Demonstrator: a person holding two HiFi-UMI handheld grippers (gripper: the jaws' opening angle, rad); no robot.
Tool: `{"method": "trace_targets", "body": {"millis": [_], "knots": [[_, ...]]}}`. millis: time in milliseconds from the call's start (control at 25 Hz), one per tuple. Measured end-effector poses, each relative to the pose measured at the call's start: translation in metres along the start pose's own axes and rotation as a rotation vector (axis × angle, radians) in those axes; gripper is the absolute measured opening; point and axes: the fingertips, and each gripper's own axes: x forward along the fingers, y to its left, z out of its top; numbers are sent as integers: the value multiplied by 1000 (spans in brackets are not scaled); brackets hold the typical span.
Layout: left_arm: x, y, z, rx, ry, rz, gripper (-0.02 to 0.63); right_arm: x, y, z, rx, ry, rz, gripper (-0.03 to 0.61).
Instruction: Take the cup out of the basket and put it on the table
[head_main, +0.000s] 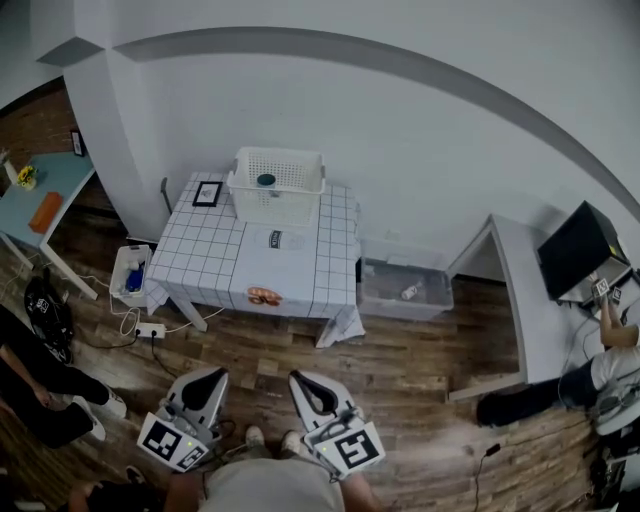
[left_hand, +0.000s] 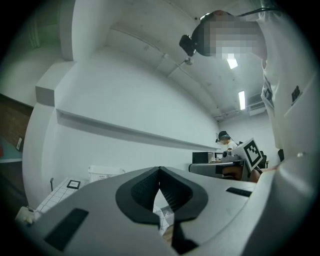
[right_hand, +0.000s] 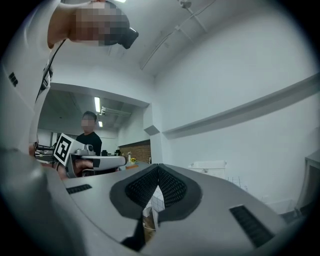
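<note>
while we stand back from the table (head_main: 215, 255), which is covered in a white cloth with a grid pattern, we hold both grippers low and level in front of us, well apart from everything on it. the left gripper (head_main: 214, 373) has its jaws pressed together at the tips, and its own view shows the ridged pads meeting with nothing between them. the right gripper (head_main: 297, 378) is the same, closed tight and pinching nothing. the cup (head_main: 266, 180), dark teal and seen from above, sits inside the white slatted basket (head_main: 275, 207). the basket stands at the far edge of the table, close to the white wall. just beside the basket, on its left, a small black picture frame (head_main: 207, 193) lies flat on the cloth. in front of the basket lies a small white object (head_main: 284, 240), and near the table's front edge a small orange thing (head_main: 264, 295); both are too small for us to tell what they are. on the wooden floor just right of the table sits a clear plastic bin (head_main: 405, 288). a power strip (head_main: 150, 329) with cables lies on the floor by the table's left corner. at the far right a person (head_main: 610, 365) sits at a desk.
</note>
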Motion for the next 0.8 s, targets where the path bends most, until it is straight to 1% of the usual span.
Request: {"method": "trace_targets", "body": {"millis": [160,360,480,640,800], "knots": [[-1,-7,2,-11,6,19,2,-5,1,2,-10,5,31,11],[4,-10,7,22,10,35,2,-3,3,11,-10,-28,66,11],[7,-7,7,30,12,36,2,3,6,11,-19,-23,78,11],[16,4,5,28,7,26,2,16,0,6,-23,-5,69,11],[26,26,5,23,0,19,2,37,-11,2,-32,6,49,11]]}}
